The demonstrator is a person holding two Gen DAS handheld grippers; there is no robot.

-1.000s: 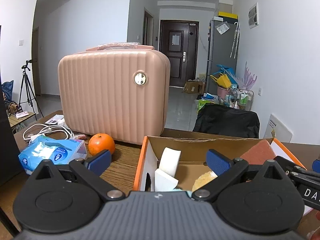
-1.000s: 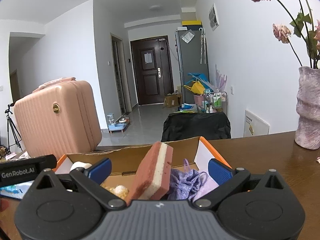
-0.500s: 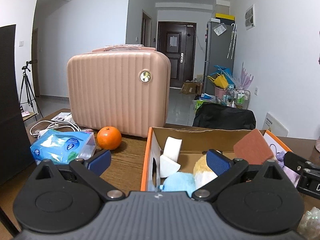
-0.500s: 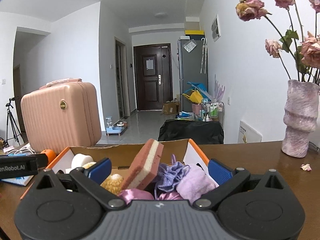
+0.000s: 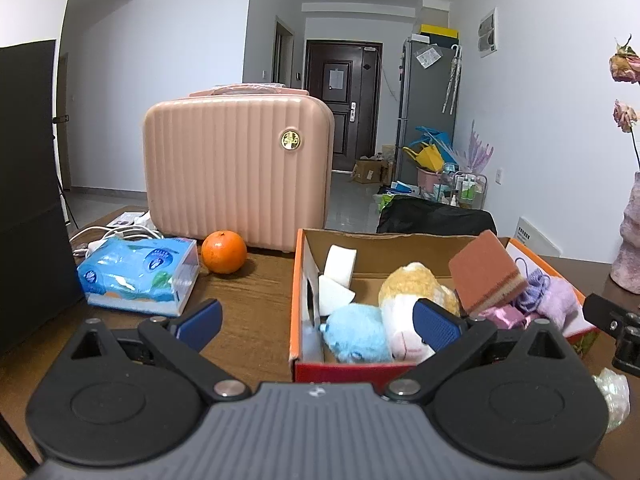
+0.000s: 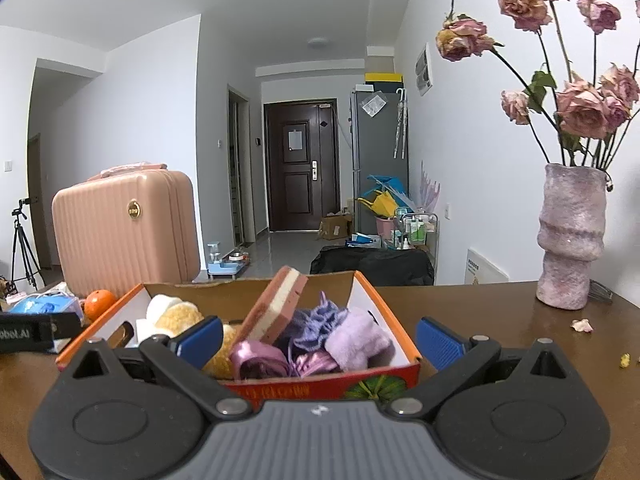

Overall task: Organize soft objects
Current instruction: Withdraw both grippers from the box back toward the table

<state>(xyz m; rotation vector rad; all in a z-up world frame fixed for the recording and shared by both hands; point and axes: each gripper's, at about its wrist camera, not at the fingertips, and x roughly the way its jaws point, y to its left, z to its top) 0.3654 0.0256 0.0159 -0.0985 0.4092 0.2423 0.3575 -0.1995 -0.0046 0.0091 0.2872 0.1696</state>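
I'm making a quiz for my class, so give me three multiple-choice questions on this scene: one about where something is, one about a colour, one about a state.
1. Where is the orange?
A. in the cardboard box
B. on the table before the pink suitcase
C. on the tissue pack

2. What colour is the round plush toy at the cardboard box's near left corner?
A. light blue
B. green
C. red

3. How is the left tool?
A. shut on the sponge
B. shut on nothing
C. open, empty

Answers: B, it sits by the pink suitcase; A, its fur is blue; C, fingers apart, nothing between.
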